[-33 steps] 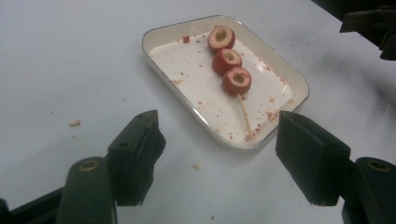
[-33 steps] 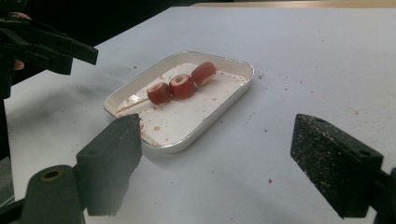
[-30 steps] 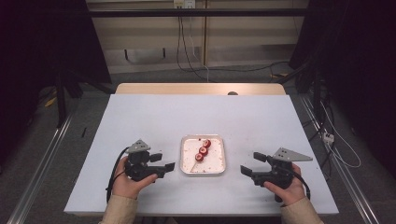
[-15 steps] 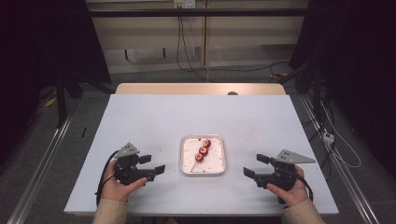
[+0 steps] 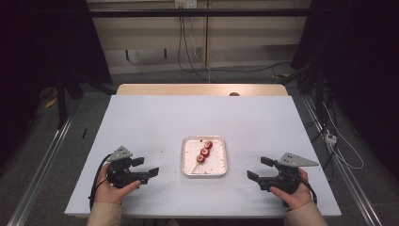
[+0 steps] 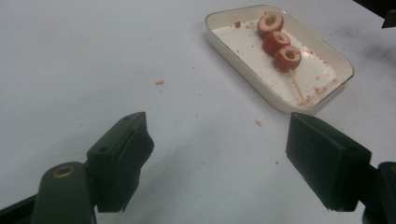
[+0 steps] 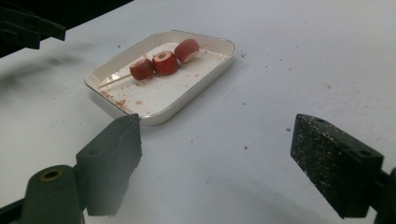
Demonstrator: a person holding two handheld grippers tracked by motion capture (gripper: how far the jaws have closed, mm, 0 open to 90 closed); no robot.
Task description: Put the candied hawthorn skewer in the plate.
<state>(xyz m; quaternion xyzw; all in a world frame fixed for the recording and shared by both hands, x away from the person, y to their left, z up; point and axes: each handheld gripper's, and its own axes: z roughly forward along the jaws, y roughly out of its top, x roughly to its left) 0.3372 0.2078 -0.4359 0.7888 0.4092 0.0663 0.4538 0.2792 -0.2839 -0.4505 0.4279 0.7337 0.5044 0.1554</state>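
Note:
A small white tray (image 5: 184, 157) lies on the white table between my two grippers. In it rests a wooden skewer with three red fruit rings (image 5: 204, 151), also seen in the left gripper view (image 6: 275, 42) and the right gripper view (image 7: 164, 62). My left gripper (image 5: 146, 167) hovers left of the tray (image 6: 252, 77); its jaws have just been opening and stand wide with only bare table between them (image 6: 219, 140). My right gripper (image 5: 259, 168) sits right of the tray (image 7: 187, 105), open and empty (image 7: 217, 140), its pads speckled with crumbs.
Red and pale crumbs (image 6: 159, 82) dot the table around the tray. A wooden strip (image 5: 202, 89) runs along the table's far edge. Metal rails flank the table, and cables (image 5: 339, 155) lie on the floor to the right.
My left hand has slid to the left, away from the tray, with its jaws spreading a little. The right hand and the tray have stayed put.

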